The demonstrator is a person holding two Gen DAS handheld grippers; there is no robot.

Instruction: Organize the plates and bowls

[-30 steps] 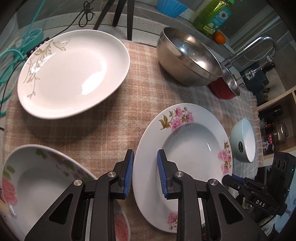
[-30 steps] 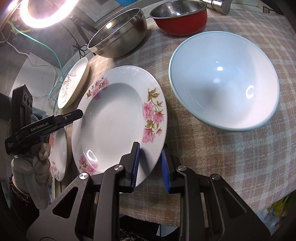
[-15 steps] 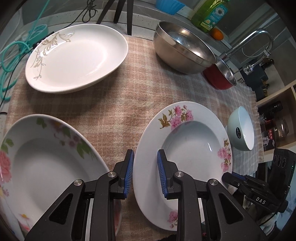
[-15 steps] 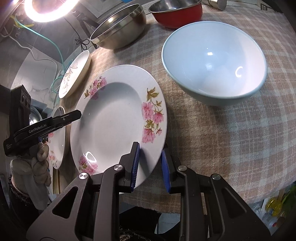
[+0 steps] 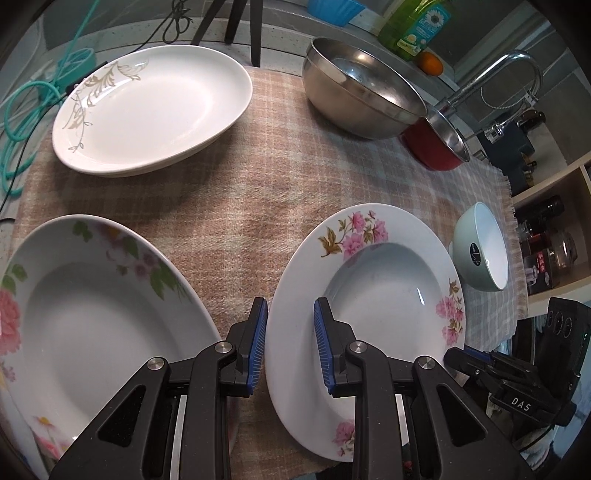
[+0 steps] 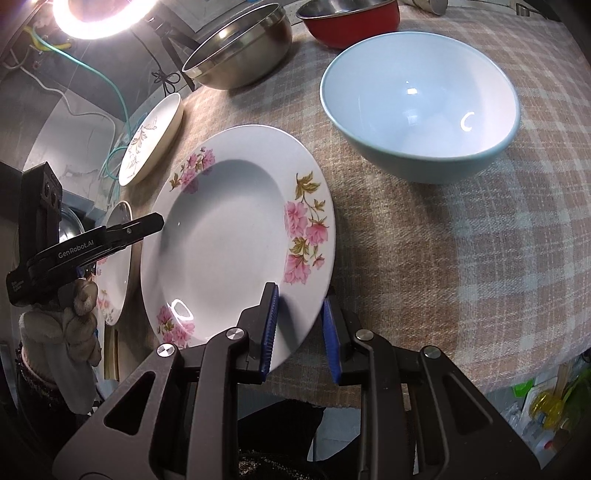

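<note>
A deep white plate with pink flowers (image 5: 376,291) (image 6: 229,236) is held at two rim points. My left gripper (image 5: 288,314) is shut on its left rim, and my right gripper (image 6: 301,295) is shut on its near right rim. Each gripper shows in the other's view: the right one (image 5: 480,365) at the plate's far side, the left one (image 6: 147,225) with a gloved hand (image 6: 74,325) behind it. A pale blue-green bowl (image 6: 417,110) (image 5: 480,254) stands to the plate's right. To its left is a second flowered deep plate (image 5: 92,302).
On the plaid cloth (image 5: 258,206) lie a white plate with a gold leaf pattern (image 5: 155,110), a steel bowl (image 5: 362,96) and a red bowl (image 5: 432,144). A tap (image 5: 498,74) and a green soap bottle (image 5: 413,26) stand behind. The cloth's edge runs along the right.
The pink-flower plate has kept its place between both pairs of jaws. Meanwhile the gold-leaf plate, the bowls and the cloth have drawn away, and more of the left flowered plate shows.
</note>
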